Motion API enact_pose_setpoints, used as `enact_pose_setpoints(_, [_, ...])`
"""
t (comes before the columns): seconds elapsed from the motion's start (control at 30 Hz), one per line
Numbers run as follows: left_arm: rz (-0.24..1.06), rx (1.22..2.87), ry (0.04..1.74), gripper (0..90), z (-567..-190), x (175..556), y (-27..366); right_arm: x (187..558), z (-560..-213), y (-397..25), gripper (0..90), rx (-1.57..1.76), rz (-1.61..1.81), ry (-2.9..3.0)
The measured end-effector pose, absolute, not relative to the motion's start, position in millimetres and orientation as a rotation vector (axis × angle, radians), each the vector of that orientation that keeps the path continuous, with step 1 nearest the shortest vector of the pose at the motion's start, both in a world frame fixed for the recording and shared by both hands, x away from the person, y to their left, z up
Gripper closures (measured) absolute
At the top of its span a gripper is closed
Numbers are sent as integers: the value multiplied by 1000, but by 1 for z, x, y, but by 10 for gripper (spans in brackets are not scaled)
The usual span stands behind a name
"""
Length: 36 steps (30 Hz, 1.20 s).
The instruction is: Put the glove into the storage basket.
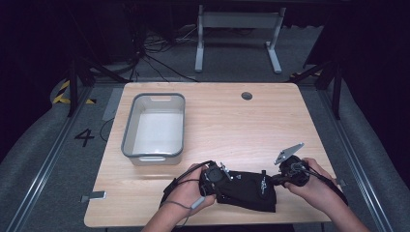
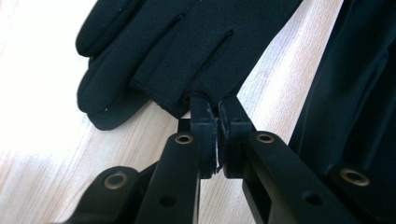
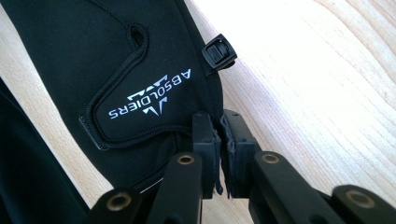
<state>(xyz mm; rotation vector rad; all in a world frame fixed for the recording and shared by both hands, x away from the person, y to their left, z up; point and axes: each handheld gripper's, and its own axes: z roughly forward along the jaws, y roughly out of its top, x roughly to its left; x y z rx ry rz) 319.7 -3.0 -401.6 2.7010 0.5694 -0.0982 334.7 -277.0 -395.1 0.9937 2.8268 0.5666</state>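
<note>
Black gloves [image 1: 246, 191] lie near the table's front edge between my two grippers. In the left gripper view, one glove [image 2: 187, 42] has its fingers at the upper left, and my left gripper [image 2: 214, 105] is shut on its hem. More black fabric [image 2: 355, 93] lies to the right. In the right gripper view, my right gripper [image 3: 217, 119] is shut on the edge of a glove [image 3: 93, 56] with a white ABSOLDIERS logo and a small black clip [image 3: 219, 52]. From above, the left gripper [image 1: 220, 180] and right gripper [image 1: 278, 180] pinch opposite ends. Whether both hold one glove I cannot tell.
A white bin with a grey rim [image 1: 126, 135] stands on the left half of the wooden table [image 1: 241, 125]. A dark round cable hole [image 1: 246, 95] sits near the far edge. Beyond the table stands a white frame [image 1: 237, 19], with cables on the floor.
</note>
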Motion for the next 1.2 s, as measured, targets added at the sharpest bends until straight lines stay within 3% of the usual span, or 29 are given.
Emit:
enact_pose_setpoints(0.17, [-214, 2700, 525, 637, -402, 321, -4, 335, -395, -280, 766, 982, 552, 2766])
enact_pose_setpoints(0.3, [-254, 2676, 522, 594, -399, 323, 0, 334, -392, -285, 714, 999, 577, 2729])
enact_pose_setpoints(0.9, [-97, 2496, 612, 629, -381, 336, -7, 325, -388, -307, 632, 1094, 693, 2633])
enact_pose_setpoints(1.2, [-64, 2445, 626, 605, -385, 344, -21, 324, -389, -317, 612, 1141, 751, 2597])
